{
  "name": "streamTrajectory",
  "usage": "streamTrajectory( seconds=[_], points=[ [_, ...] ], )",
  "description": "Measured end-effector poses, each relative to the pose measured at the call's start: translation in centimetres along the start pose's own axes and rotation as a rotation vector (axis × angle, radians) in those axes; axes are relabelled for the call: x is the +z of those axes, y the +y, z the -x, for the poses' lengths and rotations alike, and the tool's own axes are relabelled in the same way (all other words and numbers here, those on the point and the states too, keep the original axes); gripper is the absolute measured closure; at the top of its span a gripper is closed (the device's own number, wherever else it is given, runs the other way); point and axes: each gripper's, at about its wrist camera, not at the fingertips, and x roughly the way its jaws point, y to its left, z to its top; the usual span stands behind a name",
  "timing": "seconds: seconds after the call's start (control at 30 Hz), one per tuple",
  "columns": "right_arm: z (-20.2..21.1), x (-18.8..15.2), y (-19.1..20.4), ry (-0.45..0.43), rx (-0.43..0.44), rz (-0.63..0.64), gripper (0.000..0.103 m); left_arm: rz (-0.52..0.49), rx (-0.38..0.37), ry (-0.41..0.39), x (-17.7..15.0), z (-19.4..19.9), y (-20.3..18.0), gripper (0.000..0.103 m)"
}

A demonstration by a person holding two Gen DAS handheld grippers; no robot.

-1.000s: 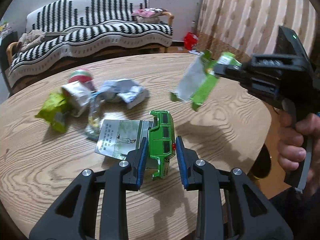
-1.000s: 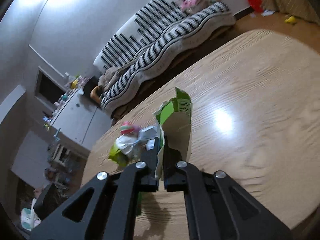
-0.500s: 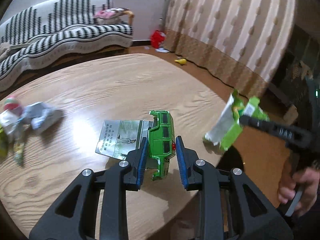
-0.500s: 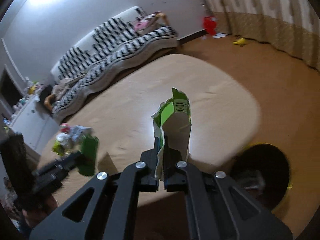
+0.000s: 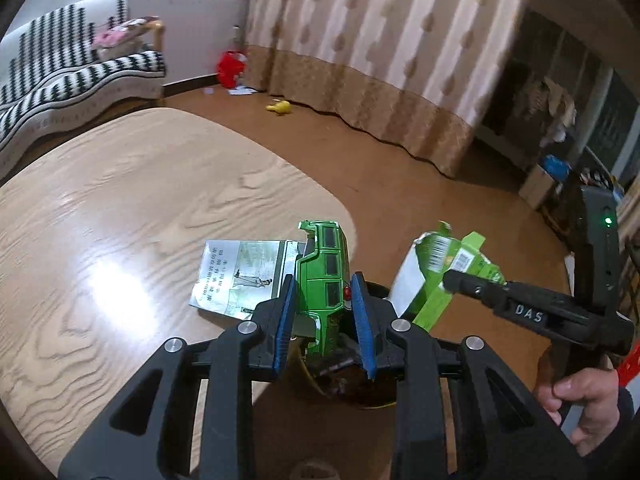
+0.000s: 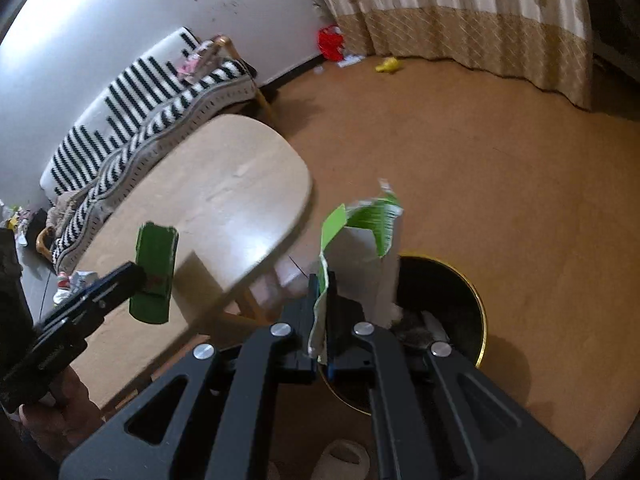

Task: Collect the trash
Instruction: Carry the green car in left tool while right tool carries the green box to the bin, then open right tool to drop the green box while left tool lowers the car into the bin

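- The left gripper [image 5: 323, 309] was clamped on a crushed green can [image 5: 323, 276] printed like a toy car, its blue pads pressing the can's two long sides; a flat printed wrapper [image 5: 240, 274] jutted out to the left of the can, seemingly caught up with it.
- The can's long axis ran forward along the fingers, away from the camera, its far end hanging past the rounded edge of the wooden table [image 5: 140, 208].
- The right gripper [image 6: 322, 322] was squeezed fully together on the lower edge of a torn green-and-white carton [image 6: 360, 252], which stood up from the jaws with its ragged flaps uppermost.
- The relation that mattered was vertical: the black, gold-rimmed trash bin [image 6: 476, 292] stood on the brown floor beside the table, lower than both grippers.
- In the right wrist view the carton overlapped the bin's left rim, the dark opening lying just to its right; that hand looked the nearer of the two.
- In the left wrist view the bin's mouth [image 5: 360, 384] showed straight beneath the can and between the fingers.
- Judged from this, each piece needed only a small shift over the opening before a release, and the carton, being light and broad, could drift towards the rim.
- More litter [image 6: 76, 280] lay on the far part of the table, not yet collected.
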Motion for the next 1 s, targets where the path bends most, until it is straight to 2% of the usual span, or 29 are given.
streamTrajectory(
  seconds=[0.17, 0.4, 0.87, 0.93, 0.97, 1.0],
  points=[
    [-1.4, -0.4, -1.3, 0.062, -0.040, -0.019, 0.099, -0.024, -0.022, 0.023, 0.5, -2.1, -1.2, 0.076],
    [-1.9, -1.0, -1.4, 0.092, -0.055, -0.027, 0.099, -0.043, -0.048, 0.035, 0.8, -3.6, -2.0, 0.076],
    [-1.7, -0.9, -2.9, 0.087, -0.060, -0.081, 0.099, -0.064, -0.079, 0.049, 1.1, -4.8, -3.4, 0.076],
    [-1.7, -0.8, -3.2, 0.087, -0.059, -0.089, 0.094, -0.067, -0.079, 0.053, 1.0, -5.1, -3.6, 0.076],
    [-1.7, -0.8, -3.3, 0.086, -0.061, -0.093, 0.080, -0.069, -0.080, 0.055, 0.9, -5.1, -3.5, 0.076],
    [-1.6, -0.8, -3.3, 0.081, -0.062, -0.097, 0.043, -0.069, -0.081, 0.056, 0.9, -5.2, -3.5, 0.076]
  ],
)
